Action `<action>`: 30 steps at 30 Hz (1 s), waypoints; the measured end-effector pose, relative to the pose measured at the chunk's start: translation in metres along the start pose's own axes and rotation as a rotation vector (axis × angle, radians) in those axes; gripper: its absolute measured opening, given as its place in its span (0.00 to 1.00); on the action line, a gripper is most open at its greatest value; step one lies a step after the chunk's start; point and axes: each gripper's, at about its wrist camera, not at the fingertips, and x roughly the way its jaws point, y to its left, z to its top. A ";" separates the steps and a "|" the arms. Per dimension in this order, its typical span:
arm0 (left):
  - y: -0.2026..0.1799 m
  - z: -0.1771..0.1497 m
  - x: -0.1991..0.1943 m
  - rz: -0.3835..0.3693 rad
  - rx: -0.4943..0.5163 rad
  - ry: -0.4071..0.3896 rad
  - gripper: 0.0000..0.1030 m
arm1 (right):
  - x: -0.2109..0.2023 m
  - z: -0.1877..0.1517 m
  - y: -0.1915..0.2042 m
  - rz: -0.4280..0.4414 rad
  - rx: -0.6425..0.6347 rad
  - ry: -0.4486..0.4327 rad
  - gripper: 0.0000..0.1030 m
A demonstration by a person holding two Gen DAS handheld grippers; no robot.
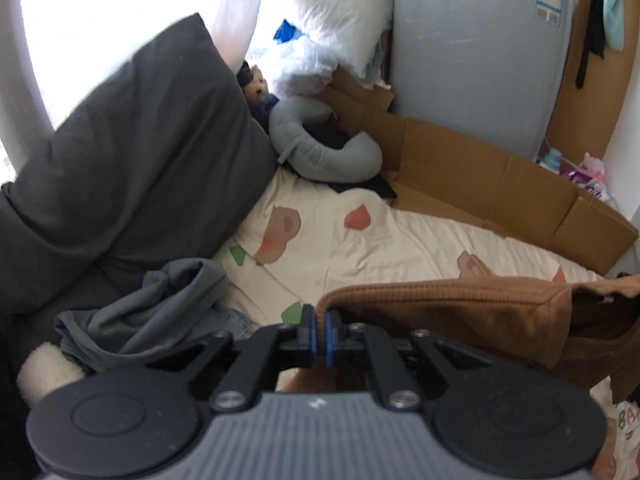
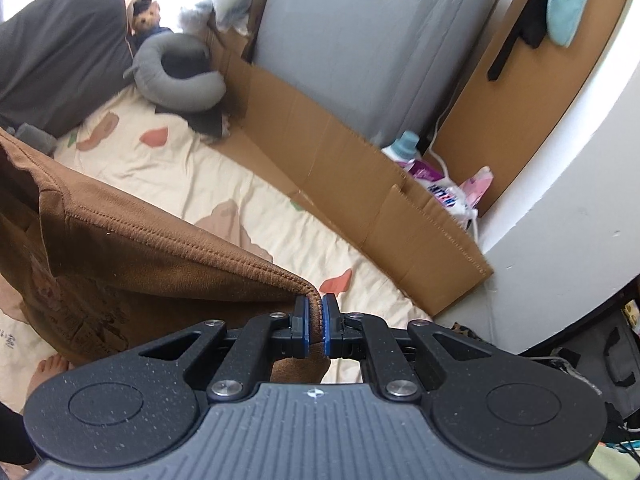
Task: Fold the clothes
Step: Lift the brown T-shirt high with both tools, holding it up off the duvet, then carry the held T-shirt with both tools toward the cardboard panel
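Both grippers, left gripper (image 1: 319, 320) and right gripper (image 2: 315, 312), pinch closed on the brown garment's (image 2: 160, 256) hem, lifting it above the bedsheet (image 1: 400, 240)

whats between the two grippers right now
A taut hem of the brown garment spans from the left gripper to the right gripper, each clamped on a corner. Both wrist views show it held above the patterned sheet.

Daylight floods in from a window (image 1: 100, 8) far ahead and left of the claws, blown out to pure white. The rest is evenly lit with soft shadows. Both views bend strongly outward, with black corners. The dark pillow (image 1: 132, 152) and nearby cloth look slightly blurred.
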 end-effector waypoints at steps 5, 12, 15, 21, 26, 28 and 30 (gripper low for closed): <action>-0.003 -0.003 0.038 -0.004 0.032 0.025 0.05 | 0.040 -0.003 0.006 0.001 -0.019 0.042 0.04; -0.010 -0.006 0.101 -0.004 0.059 0.041 0.05 | 0.102 -0.004 0.011 0.003 -0.053 0.075 0.04; -0.012 -0.005 0.137 0.000 0.065 0.059 0.05 | 0.135 -0.001 0.013 0.006 -0.091 0.076 0.04; -0.020 -0.009 0.209 0.016 0.098 0.142 0.05 | 0.212 0.005 0.019 0.027 -0.141 0.107 0.04; -0.021 -0.009 0.243 0.016 0.114 0.160 0.05 | 0.264 0.009 0.025 0.044 -0.165 0.144 0.04; -0.020 -0.010 0.255 0.013 0.113 0.157 0.05 | 0.279 0.009 0.025 0.040 -0.167 0.154 0.04; -0.019 -0.010 0.267 0.009 0.112 0.153 0.05 | 0.287 0.009 0.029 0.034 -0.169 0.161 0.04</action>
